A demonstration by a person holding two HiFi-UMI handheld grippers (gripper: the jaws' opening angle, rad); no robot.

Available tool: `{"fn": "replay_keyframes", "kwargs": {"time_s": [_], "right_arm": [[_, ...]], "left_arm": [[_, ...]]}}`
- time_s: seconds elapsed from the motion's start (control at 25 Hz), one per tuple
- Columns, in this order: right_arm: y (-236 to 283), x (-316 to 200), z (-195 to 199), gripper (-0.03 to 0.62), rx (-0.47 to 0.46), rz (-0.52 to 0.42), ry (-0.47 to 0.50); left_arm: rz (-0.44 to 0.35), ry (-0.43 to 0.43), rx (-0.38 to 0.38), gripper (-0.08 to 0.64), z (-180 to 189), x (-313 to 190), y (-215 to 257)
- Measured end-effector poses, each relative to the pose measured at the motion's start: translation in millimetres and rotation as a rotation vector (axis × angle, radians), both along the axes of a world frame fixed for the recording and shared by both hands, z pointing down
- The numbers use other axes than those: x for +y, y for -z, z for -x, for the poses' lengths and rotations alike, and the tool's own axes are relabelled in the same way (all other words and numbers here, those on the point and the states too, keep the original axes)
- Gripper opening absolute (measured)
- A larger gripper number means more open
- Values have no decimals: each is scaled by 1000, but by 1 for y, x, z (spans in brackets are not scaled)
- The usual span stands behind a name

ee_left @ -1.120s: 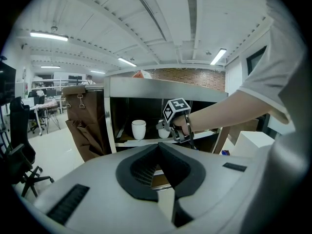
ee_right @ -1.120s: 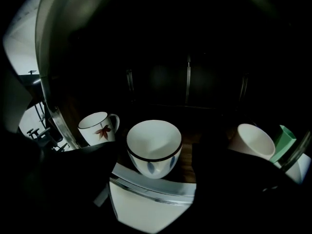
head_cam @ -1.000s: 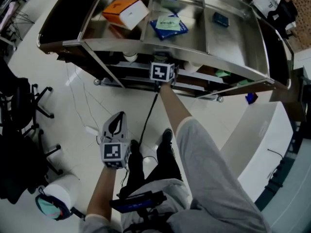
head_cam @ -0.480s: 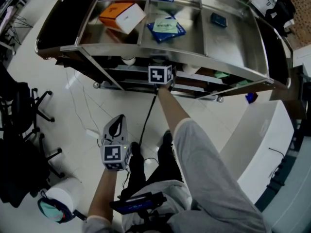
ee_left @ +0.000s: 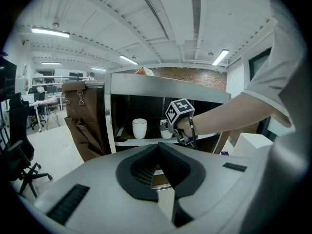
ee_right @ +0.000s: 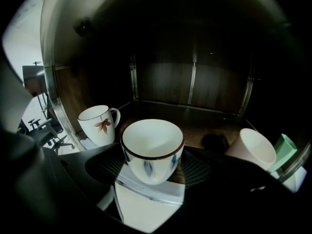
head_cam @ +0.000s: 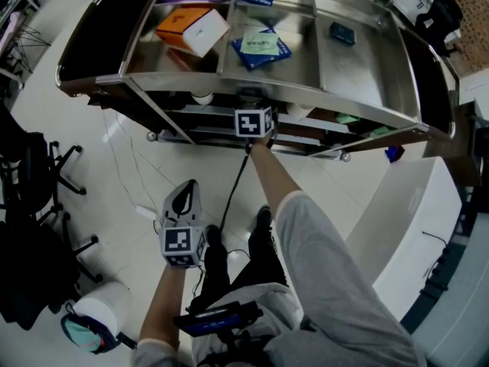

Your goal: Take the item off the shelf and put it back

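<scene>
Right gripper (ee_right: 152, 168) clamped on brown-rimmed cup (ee_right: 152, 147), just right of leaf mug (ee_right: 99, 124); cup base hidden. Left gripper (ee_left: 158, 150) jaws together, empty.

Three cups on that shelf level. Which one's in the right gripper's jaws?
The middle one: the dark-rimmed cup with a blue leaf, clamped in the right gripper. The red-leaf mug to its left and the plain cup to its right are untouched.

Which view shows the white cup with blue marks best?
The right gripper view: the white ceramic cup with blue marks sits close, in the right claw. The left gripper view shows a small part; in the head view the steel shelf hides it.
</scene>
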State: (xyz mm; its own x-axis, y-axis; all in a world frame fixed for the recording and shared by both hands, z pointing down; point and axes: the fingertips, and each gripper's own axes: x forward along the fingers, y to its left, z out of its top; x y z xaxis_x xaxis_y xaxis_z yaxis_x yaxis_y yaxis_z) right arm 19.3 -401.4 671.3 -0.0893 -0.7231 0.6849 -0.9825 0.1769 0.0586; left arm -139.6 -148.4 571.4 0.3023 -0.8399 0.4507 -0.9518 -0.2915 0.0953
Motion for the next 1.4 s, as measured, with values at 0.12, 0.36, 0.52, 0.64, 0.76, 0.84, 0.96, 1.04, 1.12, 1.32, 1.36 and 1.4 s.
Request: {"fn": "replay_keyframes", "kwargs": {"time_s": [0.12, 0.36, 0.52, 0.64, 0.76, 0.84, 0.96, 1.04, 1.12, 1.32, 1.36, 1.4], "right_arm": [[-1, 6, 2, 373, 0, 13, 13], [4, 9, 1, 371, -3, -14, 23], [10, 11, 2, 371, -6, -33, 30], [14, 16, 3, 371, -19, -37, 31], [20, 25, 0, 371, -30, -43, 24], [27, 31, -3, 371, -46, -63, 17], [38, 45, -7, 371, -48, -71, 23], [50, 54, -9, 371, -59, -92, 25], [63, 64, -10, 371, -79, -115, 25], [101, 99, -13, 371, -104, -169, 42], [109, 107, -14, 371, -113, -180, 43], [117, 114, -15, 371, -121, -188, 45]], "left_arm": [[3, -11, 6, 8, -1, -1, -1], [-6, -25, 7, 8, -3, -1, 5], [-8, -31, -1, 8, 0, 1, 6], [-9, -34, 2, 8, 1, 1, 7], [-19, -38, 2, 8, 1, 0, 13], [-38, -36, -3, 8, 1, -2, 20], [-42, -41, -2, 8, 0, 0, 26], [-45, -51, -5, 8, 0, 2, 29], [-50, -66, -8, 8, -2, 3, 34], [-63, -96, 0, 8, -9, 6, 49], [-66, -99, 3, 8, -10, 7, 53], [-69, -102, 3, 8, -11, 7, 57]]}}
